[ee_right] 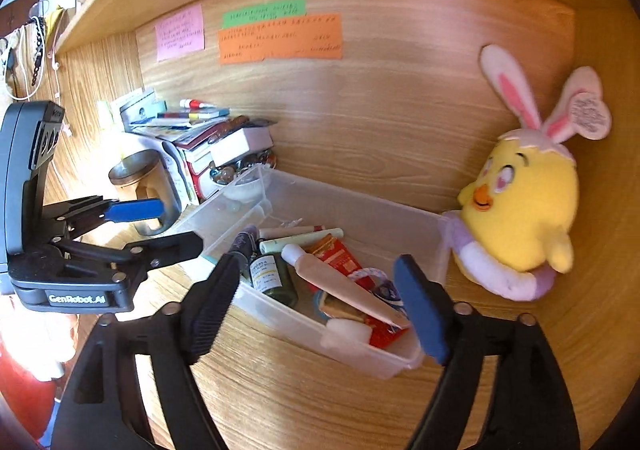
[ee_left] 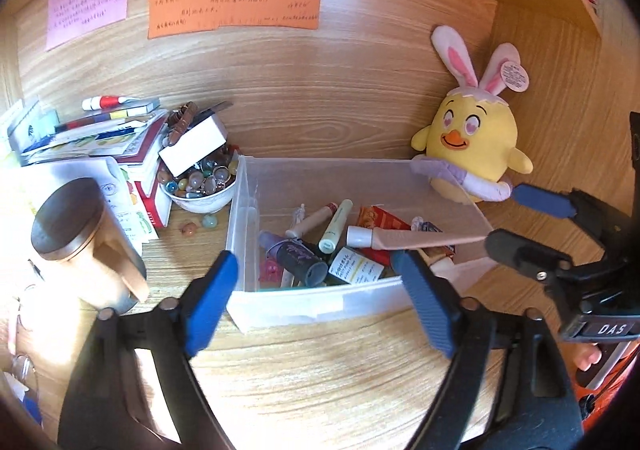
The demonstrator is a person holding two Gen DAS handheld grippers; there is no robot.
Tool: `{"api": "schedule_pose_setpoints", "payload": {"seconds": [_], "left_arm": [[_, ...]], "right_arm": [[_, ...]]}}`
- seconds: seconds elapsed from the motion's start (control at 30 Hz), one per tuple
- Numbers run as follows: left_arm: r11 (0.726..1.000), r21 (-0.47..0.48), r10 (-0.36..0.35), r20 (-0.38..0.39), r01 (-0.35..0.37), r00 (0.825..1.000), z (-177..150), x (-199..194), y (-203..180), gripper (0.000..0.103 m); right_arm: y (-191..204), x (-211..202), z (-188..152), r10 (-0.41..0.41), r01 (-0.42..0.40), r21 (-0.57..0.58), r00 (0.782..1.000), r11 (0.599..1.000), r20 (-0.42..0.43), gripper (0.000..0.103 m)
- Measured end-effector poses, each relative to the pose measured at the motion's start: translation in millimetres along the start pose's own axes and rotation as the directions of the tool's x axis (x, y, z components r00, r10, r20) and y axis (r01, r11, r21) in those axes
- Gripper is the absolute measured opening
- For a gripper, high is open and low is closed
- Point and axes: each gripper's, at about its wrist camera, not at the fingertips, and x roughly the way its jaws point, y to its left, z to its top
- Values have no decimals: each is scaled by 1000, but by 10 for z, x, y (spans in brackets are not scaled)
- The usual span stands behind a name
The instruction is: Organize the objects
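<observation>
Left tongs (ee_left: pixel 320 302): wide, empty, before the clear bin (ee_left: pixel 304 306).
Right tongs (ee_right: pixel 320 306): wide, empty, over the bin's near corner.
Bin: on the counter (ee_left: pixel 340 378), holding tubes and bottles.

Both wrist views, near bin (ee_left: pixel 320 306)

Desk (ee_left: pixel 320 370) wood-grain, smooth; bin (ee_left: pixel 304 306) translucent plastic; chick toy (ee_left: pixel 472 138) plush cloth; notes (ee_left: pixel 234 10) matt paper.

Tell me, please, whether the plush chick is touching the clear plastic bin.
Touching. In the right wrist view the plush chick's lilac collar presses against the far right corner of the clear plastic bin, with no gap showing between them.
</observation>
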Motion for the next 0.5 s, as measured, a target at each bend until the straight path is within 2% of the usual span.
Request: {"api": "schedule_pose_setpoints", "payload": {"seconds": [0.07,0.23,0.5], "left_arm": [[1000,2,8,7,-8,1000,-43,-33,-20,94],[1000,-19,0,14,0,1000,-155,-87,-14,95],[1000,-24,8,19,-7,1000,-308,-155,-9,95]], "right_arm": [[-1,-76,-55,-18,18,2,1000,1000,13,85],[2,-174,-194,-22,22,8,1000,1000,14,88],[51,-227,-363,-19,19,25,1000,1000,6,89]]}}
